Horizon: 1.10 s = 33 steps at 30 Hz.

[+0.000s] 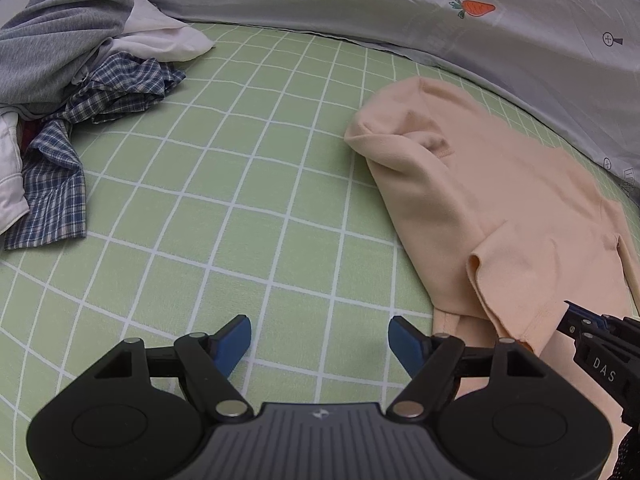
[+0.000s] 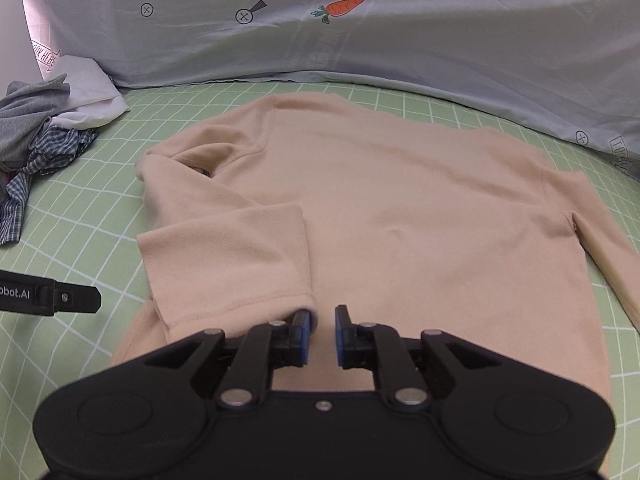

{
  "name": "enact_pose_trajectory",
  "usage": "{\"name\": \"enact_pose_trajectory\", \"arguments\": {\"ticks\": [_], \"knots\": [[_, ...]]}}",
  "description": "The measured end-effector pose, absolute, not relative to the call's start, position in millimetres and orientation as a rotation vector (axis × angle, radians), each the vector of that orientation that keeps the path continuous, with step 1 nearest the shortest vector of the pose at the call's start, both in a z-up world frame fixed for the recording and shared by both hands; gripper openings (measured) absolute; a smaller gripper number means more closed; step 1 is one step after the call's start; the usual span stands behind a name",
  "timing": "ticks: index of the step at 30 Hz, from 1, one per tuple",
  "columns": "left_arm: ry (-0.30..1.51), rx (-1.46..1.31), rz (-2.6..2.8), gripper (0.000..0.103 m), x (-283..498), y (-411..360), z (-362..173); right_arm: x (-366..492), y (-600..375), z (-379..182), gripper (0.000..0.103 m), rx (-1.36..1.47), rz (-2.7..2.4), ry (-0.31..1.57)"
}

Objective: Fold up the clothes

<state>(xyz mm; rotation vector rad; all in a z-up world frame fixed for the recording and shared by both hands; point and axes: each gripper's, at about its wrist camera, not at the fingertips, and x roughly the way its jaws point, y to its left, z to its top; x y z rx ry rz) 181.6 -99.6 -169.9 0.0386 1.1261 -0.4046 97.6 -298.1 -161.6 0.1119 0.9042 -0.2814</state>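
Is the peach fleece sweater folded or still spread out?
Partly folded: peach fleece sweater lies flat; only one sleeve is folded across it.

The right gripper [image 1: 570, 314] reads "DAS", the left gripper [image 2: 96, 300] "obot.AI", the grey sheet [image 2: 400, 40] "OOK HERE".

Two grippers angled downward, one spread, one nearly closed

Our left gripper [image 1: 320, 340] tilts steeply down with its jaws standing wide, the blue pads [image 1: 236, 340] well apart and nothing between them. Our right gripper [image 2: 322, 334] also slopes down, its jaws drawn close with only a narrow gap; the blue pads [image 2: 304, 334] face each other without pressing on anything that we can make out. The right gripper's black tip shows just off the left one's right side, and the left one's black finger shows off the right one's left side, apart from it.
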Motion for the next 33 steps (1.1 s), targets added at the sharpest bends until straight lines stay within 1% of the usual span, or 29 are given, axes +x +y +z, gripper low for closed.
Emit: {"name": "enact_pose_trajectory", "arguments": {"ticks": [1,2,3,4,5,6,7,8,12,14,15,16,18,21,23,24,25,28,31,32,33], "knots": [[1.125,0.043,-0.406,0.076,181,-100,-170,99,-297,-161,0.027,0.11,-0.283,0.905],[1.124,0.048,-0.407,0.077,181,-100,-170,100,-297,-161,0.031,0.108,-0.284,0.906],[1.123,0.053,-0.408,0.077,180,-101,-170,101,-296,-161,0.035,0.106,-0.282,0.904],[1.122,0.056,-0.409,0.077,180,-101,-170,102,-298,-160,0.034,0.118,-0.276,0.895],[1.121,0.059,-0.41,0.077,179,-101,-170,102,-299,-158,0.031,0.131,-0.27,0.884],[1.12,0.062,-0.411,0.077,179,-102,-170,102,-301,-156,0.019,0.144,-0.263,0.874],[1.119,0.065,-0.412,0.077,178,-102,-170,103,-302,-155,0.013,0.157,-0.256,0.864],[1.118,0.068,-0.413,0.077,178,-102,-170,103,-304,-153,0.008,0.17,-0.25,0.854],[1.116,0.076,-0.419,0.079,177,-103,-171,96,-336,-154,0.009,0.401,-0.313,0.811],[1.116,0.077,-0.421,0.08,178,-103,-171,90,-356,-162,0.013,0.527,-0.378,0.823],[1.116,0.079,-0.422,0.081,178,-103,-171,89,-357,-163,0.019,0.486,-0.411,0.837],[1.116,0.082,-0.423,0.081,178,-103,-172,88,-357,-164,0.028,0.435,-0.444,0.852],[1.115,0.089,-0.425,0.082,177,-104,-172,87,-347,-161,0.035,0.286,-0.469,0.847],[1.115,0.099,-0.425,0.083,177,-106,-172,85,-337,-153,0.036,0.213,-0.43,0.816],[1.115,0.106,-0.426,0.083,177,-107,-173,85,-335,-150,0.039,0.201,-0.412,0.805],[1.114,0.109,-0.426,0.083,176,-107,-173,87,-337,-149,0.044,0.215,-0.409,0.805],[1.114,0.112,-0.427,0.083,176,-108,-173,88,-339,-149,0.047,0.23,-0.406,0.806],[1.116,0.116,-0.426,0.083,175,-108,-172,90,-360,-158,0.047,0.366,-0.445,0.831],[1.117,0.126,-0.423,0.083,174,-109,-172,89,-372,-168,0.046,0.38,-0.502,0.862],[1.119,0.133,-0.421,0.083,174,-111,-173,87,-376,-170,0.044,0.393,-0.497,0.857],[1.121,0.139,-0.417,0.083,173,-112,-173,86,-380,-171,0.032,0.408,-0.489,0.85]]}}
